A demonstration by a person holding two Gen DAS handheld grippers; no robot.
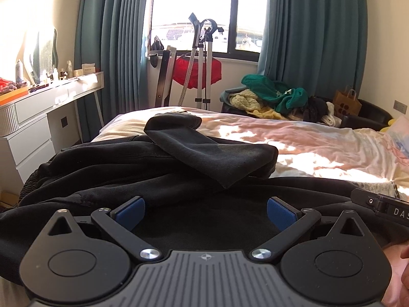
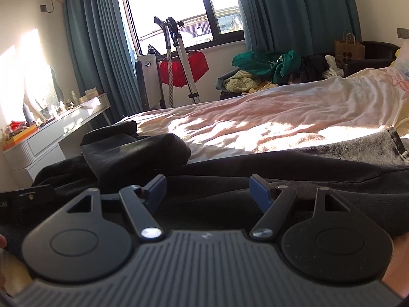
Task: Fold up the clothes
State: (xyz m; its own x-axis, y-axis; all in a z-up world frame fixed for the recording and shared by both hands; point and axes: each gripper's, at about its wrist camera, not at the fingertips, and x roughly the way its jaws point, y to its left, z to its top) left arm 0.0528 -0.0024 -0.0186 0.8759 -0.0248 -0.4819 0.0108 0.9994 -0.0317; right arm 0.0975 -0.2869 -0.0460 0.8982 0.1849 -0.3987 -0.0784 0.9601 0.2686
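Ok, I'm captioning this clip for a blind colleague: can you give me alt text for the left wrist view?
The left gripper, jaws open and holding nothing, sits low over a black garment spread on the near edge of a bed with sunlit, pale bedding. Behind are a window with teal curtains, a white dresser on the left, and a clothes pile by the far wall.

A garment (image 1: 153,168) lies on the bed (image 1: 319,140), dresser (image 1: 33,125) to its left, clothes pile (image 1: 271,97) behind.

Black garment (image 1: 158,168) lying at 9 o'clock on sunlit pale pink-cream bedsheet (image 1: 319,140); teal curtains (image 1: 117,38) hanging at 12; green clothing (image 1: 276,90) topping yellow pile at 2; blue gripper pads (image 1: 131,211).
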